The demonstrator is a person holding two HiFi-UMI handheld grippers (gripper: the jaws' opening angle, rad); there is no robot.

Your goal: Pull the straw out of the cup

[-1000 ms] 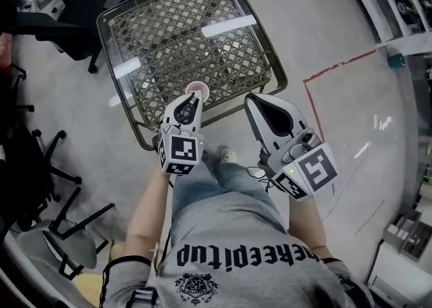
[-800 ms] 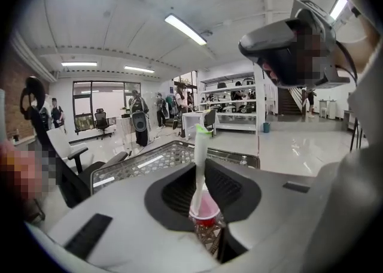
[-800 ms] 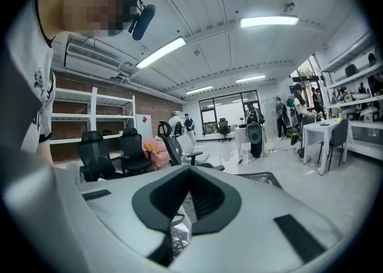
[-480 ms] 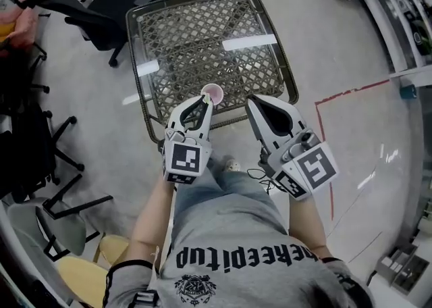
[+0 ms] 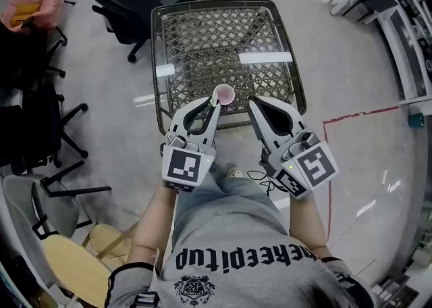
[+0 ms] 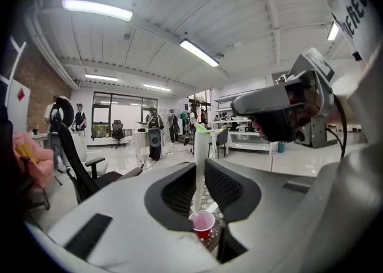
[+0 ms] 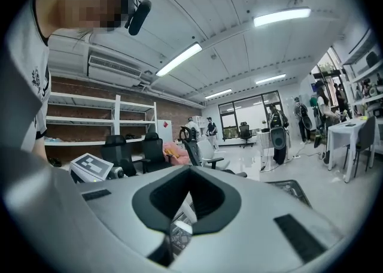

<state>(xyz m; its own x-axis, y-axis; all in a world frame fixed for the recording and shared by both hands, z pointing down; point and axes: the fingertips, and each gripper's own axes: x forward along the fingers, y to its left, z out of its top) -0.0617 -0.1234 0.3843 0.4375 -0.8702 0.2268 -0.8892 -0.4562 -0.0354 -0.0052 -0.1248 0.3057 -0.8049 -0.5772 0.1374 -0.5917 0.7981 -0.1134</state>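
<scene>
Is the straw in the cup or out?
Almost out. The left tongs grip the straw, its bottom end right at the cup's rim; fully clear, cannot tell.

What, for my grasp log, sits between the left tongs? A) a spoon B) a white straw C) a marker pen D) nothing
B: in the left gripper view the white straw runs up between the left tongs, which are closed on it above the pink cup.

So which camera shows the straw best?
The left gripper view: the straw stands upright between the jaws, reaching down to the red cup. The head view shows only a short pale bit of it beside the cup's rim. The right gripper view does not show it.
</scene>
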